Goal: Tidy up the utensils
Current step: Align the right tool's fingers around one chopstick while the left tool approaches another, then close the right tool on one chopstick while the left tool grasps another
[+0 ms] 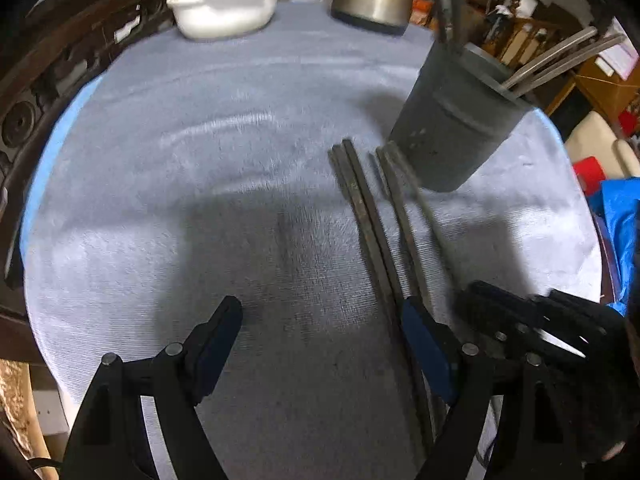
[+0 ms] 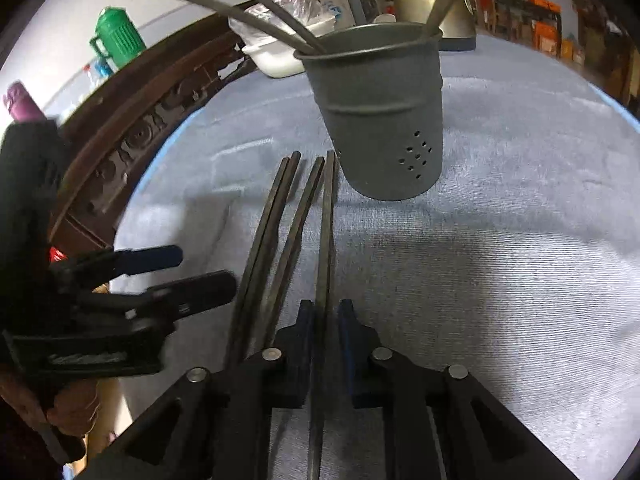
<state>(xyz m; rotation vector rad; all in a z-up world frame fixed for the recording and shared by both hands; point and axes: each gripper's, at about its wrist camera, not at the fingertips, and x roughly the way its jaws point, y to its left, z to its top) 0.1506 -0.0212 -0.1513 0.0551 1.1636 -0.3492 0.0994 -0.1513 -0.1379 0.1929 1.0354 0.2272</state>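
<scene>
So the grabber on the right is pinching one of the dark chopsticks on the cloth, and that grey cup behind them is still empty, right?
Not quite: the grey cup already has utensils standing in it, as the right wrist view shows. The rest holds: the right gripper is closed around one chopstick lying on the cloth.

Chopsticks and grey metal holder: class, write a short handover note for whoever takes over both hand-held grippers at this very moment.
Right hand-held gripper: shut on the rightmost dark metal chopstick, which still seems to lie on the cloth.
Left hand-held gripper: open, empty, low over the pale blue tablecloth, beside the other chopsticks.
Things: four dark chopsticks lie side by side, tips toward the grey perforated metal utensil holder, which stands upright.
Done: several utensils already stand in the holder.
Left: lift the gripped chopstick into the holder, then the remaining three chopsticks.
</scene>
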